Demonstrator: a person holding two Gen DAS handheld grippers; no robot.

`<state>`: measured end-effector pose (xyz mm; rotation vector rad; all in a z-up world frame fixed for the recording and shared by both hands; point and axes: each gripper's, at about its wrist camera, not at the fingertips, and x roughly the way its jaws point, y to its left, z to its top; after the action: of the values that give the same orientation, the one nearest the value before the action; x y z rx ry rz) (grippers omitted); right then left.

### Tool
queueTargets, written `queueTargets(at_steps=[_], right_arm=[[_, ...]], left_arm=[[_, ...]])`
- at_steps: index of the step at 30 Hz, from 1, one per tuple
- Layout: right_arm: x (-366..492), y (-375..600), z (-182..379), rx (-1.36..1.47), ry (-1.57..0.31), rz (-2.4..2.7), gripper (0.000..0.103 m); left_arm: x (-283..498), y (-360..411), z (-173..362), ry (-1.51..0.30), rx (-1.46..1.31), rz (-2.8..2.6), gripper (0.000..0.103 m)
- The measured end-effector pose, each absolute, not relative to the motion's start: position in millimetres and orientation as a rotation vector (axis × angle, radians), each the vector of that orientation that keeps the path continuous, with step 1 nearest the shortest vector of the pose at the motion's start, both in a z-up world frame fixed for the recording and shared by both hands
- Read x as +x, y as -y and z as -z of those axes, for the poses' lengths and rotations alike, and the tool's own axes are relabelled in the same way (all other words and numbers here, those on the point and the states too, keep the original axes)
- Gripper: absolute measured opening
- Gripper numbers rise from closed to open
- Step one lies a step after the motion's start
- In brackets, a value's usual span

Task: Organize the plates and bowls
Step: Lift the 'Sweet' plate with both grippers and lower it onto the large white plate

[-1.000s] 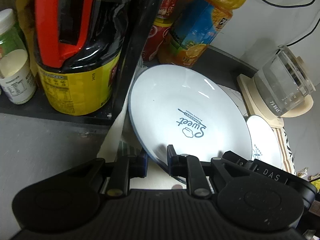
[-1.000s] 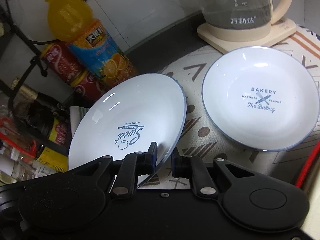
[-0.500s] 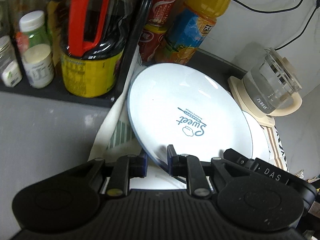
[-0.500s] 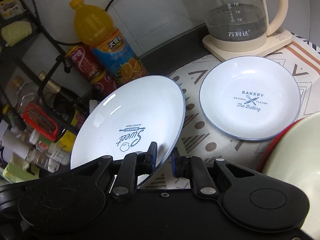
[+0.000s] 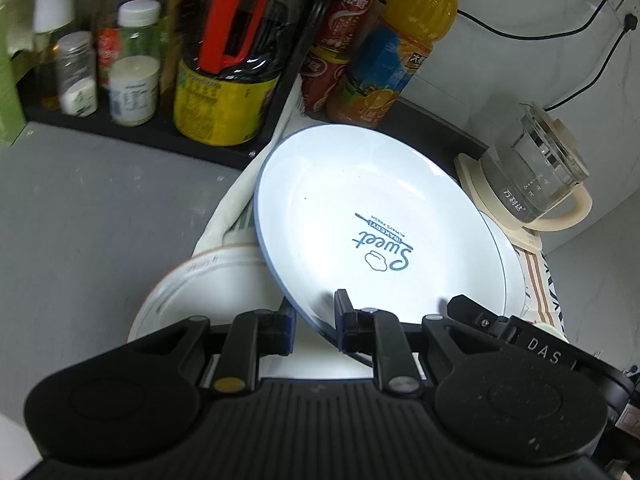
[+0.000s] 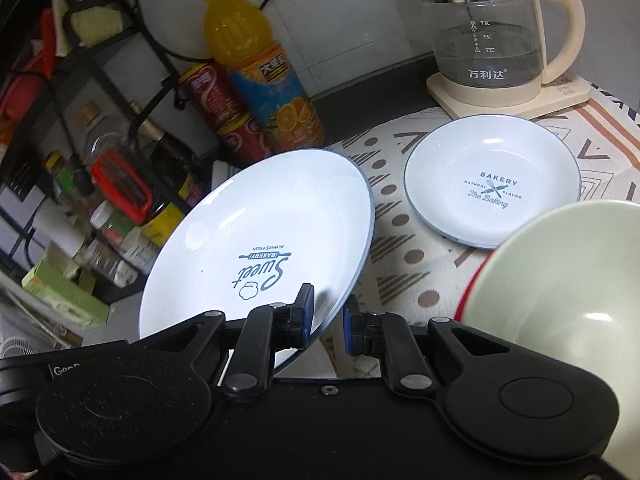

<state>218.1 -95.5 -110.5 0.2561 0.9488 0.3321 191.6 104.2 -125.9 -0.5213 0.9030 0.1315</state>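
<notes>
Both grippers hold one white "Sweet Bakery" plate [image 5: 376, 216] with a blue rim, lifted and tilted above the table. My left gripper [image 5: 314, 322] is shut on its near rim. My right gripper [image 6: 328, 320] is shut on the same plate [image 6: 264, 236] at its near rim. A smaller white "Bakery" plate [image 6: 492, 180] lies flat on the patterned cloth to the right. A cream bowl with a red outside [image 6: 560, 300] stands at the right front. Another white dish [image 5: 208, 280] shows under the held plate in the left wrist view.
A glass kettle on a cream base [image 6: 496, 40] stands at the back right. An orange juice bottle [image 6: 260, 76] and red cans [image 6: 216, 100] stand at the back. A black rack of jars and sauce bottles [image 5: 160, 68] is on the left.
Both grippers have drawn back and up with the plate. The cream bowl has come into the right wrist view and a white dish into the left wrist view.
</notes>
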Motion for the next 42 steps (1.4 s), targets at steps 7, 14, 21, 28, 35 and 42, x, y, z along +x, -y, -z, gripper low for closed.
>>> queueTargets(at_steps=[7,14,21,28,35,42], right_arm=[[198,102,112,0.246,-0.954,-0.367,0.014],[179,100,115,0.213,-0.965,-0.398,0.014],[163,100,121,0.190,-0.988,-0.401,0.014],[157,98,125,0.173,-1.002,-0.387,0.014],[156,98,127,0.173,-1.012,-0.365,0.014],[156,93,131,0.154,-1.019,-0.363,0.014]], left_arm=[[161,-95,127,-0.896,-0.540,-0.167,0.017],[136,-92,129,-0.889,-0.554,-0.202,0.017],[114,-87,137,-0.907,-0.565,-0.222,0.018],[100,-86,143,-0.938,-0.576,-0.236,0.019],[96,-87,154,-0.981,-0.623,-0.240,0.019],[96,-94,164,-1.021,-0.663,-0.232,0.021]])
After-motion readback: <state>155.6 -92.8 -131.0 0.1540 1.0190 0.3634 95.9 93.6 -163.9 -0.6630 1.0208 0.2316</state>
